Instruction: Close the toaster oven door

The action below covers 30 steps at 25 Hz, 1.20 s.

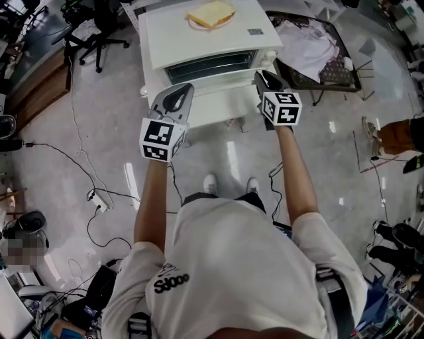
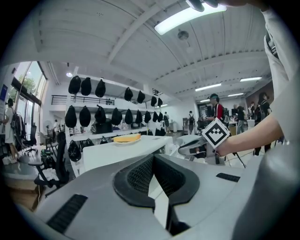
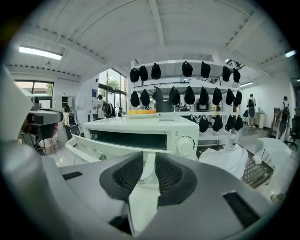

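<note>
The white toaster oven (image 1: 212,40) stands in front of me with its door (image 1: 218,106) folded down and open. A slice of bread (image 1: 211,13) on a plate lies on its top. My left gripper (image 1: 180,93) is at the door's left side; in the left gripper view the pads of this gripper (image 2: 157,187) close on a white edge. My right gripper (image 1: 262,76) is at the door's right side. In the right gripper view the right gripper (image 3: 147,171) has its pads pressed on the white door edge, below the oven (image 3: 140,126) and its knob (image 3: 184,145).
Cables and a power strip (image 1: 99,198) trail over the floor at the left. An office chair (image 1: 99,33) stands at the back left. A wire rack with white cloth (image 1: 311,46) sits to the oven's right. My feet (image 1: 211,182) are just before the oven.
</note>
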Available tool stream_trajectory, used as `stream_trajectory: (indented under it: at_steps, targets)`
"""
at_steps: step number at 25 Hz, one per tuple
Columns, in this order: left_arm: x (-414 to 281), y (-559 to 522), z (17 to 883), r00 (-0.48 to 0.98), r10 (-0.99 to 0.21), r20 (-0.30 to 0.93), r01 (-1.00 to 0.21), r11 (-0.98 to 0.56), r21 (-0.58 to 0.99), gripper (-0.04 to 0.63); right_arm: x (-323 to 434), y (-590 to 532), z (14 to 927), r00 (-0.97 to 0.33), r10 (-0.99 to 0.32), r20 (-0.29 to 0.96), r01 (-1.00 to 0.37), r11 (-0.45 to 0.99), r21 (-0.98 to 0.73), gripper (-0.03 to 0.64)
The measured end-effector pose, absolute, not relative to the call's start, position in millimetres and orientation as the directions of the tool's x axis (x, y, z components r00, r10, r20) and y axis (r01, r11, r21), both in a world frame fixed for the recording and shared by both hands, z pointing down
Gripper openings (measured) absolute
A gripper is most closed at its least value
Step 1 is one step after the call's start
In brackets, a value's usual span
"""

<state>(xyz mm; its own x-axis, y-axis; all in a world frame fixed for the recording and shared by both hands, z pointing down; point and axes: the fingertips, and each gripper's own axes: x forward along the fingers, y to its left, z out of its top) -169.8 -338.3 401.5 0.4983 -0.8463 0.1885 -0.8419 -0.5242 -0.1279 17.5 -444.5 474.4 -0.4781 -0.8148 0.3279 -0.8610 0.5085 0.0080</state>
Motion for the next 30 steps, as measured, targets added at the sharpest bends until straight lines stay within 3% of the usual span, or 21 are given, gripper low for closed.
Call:
stream_trajectory:
  at_steps: [20,30]
  targets:
    - [-203.6,-354.2,394.5,0.483,-0.853,0.199,-0.849,-0.512,-0.130,0.018,-4.1,-504.6,446.6,-0.438,-0.847,0.302,-0.886,0.463,0.016,0.072]
    - [-186.9,-348.1,374.1,0.477,-0.858,0.192,-0.842,-0.509,-0.179,0.018,14.0,-474.4,421.9,-0.434,-0.840,0.324,-0.852,0.500,0.155,0.067]
